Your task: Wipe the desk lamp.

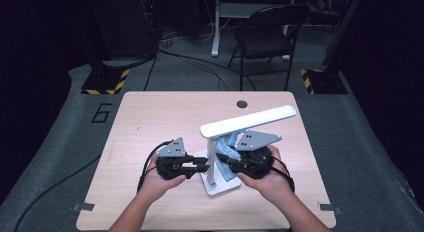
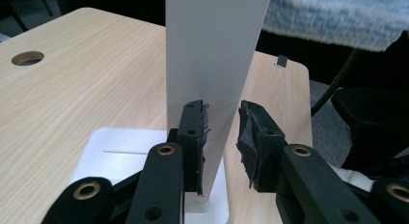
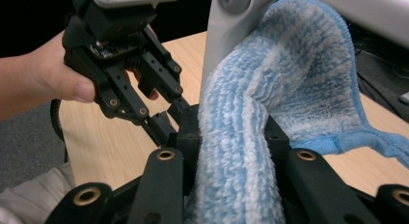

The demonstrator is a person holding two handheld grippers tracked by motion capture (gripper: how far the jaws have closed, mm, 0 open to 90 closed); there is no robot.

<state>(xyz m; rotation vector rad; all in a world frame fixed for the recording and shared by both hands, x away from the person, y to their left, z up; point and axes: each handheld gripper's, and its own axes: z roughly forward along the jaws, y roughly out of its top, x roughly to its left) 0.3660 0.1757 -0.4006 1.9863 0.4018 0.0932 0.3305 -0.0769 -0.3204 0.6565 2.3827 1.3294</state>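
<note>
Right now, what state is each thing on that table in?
Desk lamp: upright, head level, light looks off.
Blue cloth: bunched, pressed against the lamp post.
Left gripper: jaws around the lamp post, gap at one pad.
Right gripper: shut on the cloth.

Black tongs (image 1: 200, 164), grey 3-cornered plates, brass rivets.

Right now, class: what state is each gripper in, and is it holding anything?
Left gripper: closed on the white lamp post, one pad touching, the other with a slight gap.
Right gripper: closed on the blue cloth.
</note>
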